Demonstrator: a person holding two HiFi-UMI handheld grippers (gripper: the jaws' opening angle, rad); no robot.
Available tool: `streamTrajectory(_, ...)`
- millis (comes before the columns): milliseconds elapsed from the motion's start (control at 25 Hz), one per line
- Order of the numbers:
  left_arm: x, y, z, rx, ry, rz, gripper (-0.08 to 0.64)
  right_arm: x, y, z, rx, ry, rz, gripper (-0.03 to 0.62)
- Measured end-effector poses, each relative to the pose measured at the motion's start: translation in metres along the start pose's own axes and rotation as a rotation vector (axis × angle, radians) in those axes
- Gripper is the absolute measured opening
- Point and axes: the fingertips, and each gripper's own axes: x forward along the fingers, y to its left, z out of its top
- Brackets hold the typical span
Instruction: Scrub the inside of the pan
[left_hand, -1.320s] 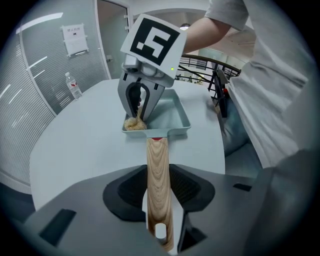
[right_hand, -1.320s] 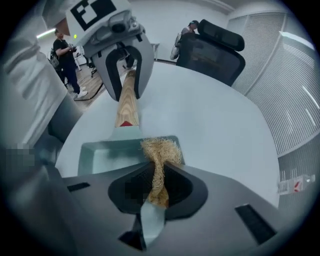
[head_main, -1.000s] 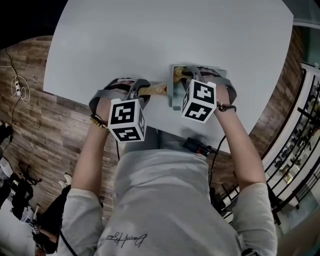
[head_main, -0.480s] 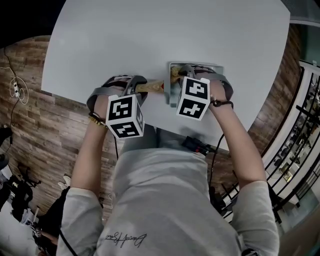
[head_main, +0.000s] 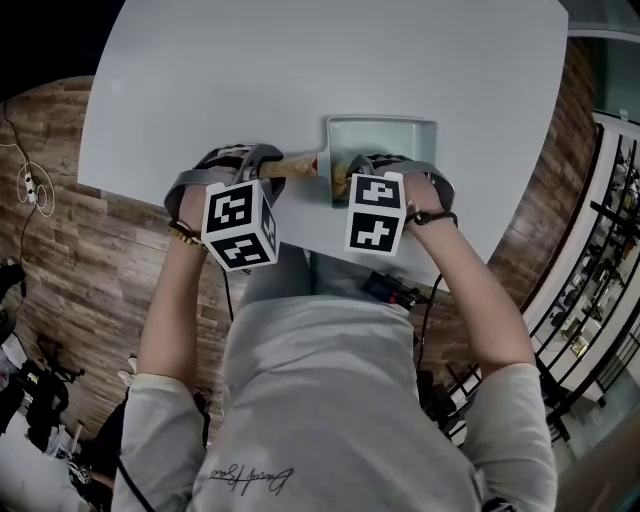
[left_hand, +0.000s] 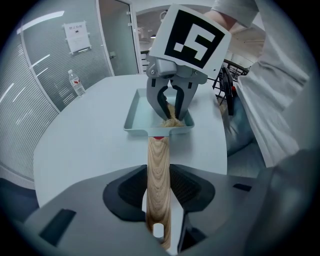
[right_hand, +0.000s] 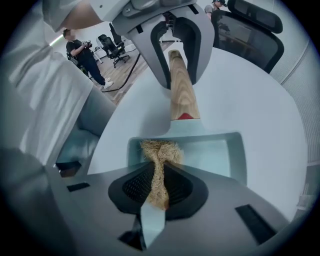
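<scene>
A pale teal square pan (head_main: 385, 135) lies on the grey table (head_main: 300, 60), its wooden handle (head_main: 296, 165) pointing left. My left gripper (head_main: 272, 168) is shut on that handle (left_hand: 159, 165), well back from the pan (left_hand: 137, 107). My right gripper (head_main: 348, 178) is shut on a tan fibrous scrubber (right_hand: 159, 167). It points steeply down into the pan's near corner on the handle side, and the scrubber's tuft (left_hand: 171, 120) rests on the pan floor (right_hand: 215, 150). The left gripper (right_hand: 175, 42) shows at the top of the right gripper view, round the handle (right_hand: 180, 90).
The pan sits close to the table's near edge (head_main: 300, 245). A water bottle (left_hand: 76, 84) stands far off on the table. Office chairs (right_hand: 250, 22) stand beside the table, and a person (right_hand: 82, 50) stands in the background. A black device with a cable (head_main: 395, 290) lies on my lap.
My right gripper has drawn the scrubber back toward the pan's near edge, so more of the pan's far floor shows. The left gripper still clamps the handle in the same place.
</scene>
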Motion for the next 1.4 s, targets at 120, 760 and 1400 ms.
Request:
streamTrajectory(120,0.001,0.000,0.000,-0.003,-0.001,0.000,0.146,0.002,0.013,-0.002,0.026,0.007,0.112,0.069)
streamTrajectory(760,-0.002,-0.005,0.006,0.042,-0.008,-0.013,0.146,-0.009,-0.021,-0.013,0.049,-0.053,-0.044,0.071)
streamTrajectory(1400,-0.002,-0.005,0.007,-0.010,-0.006,-0.016,0.146,-0.019,-0.079,-0.021,0.082,-0.083,-0.242,0.072)
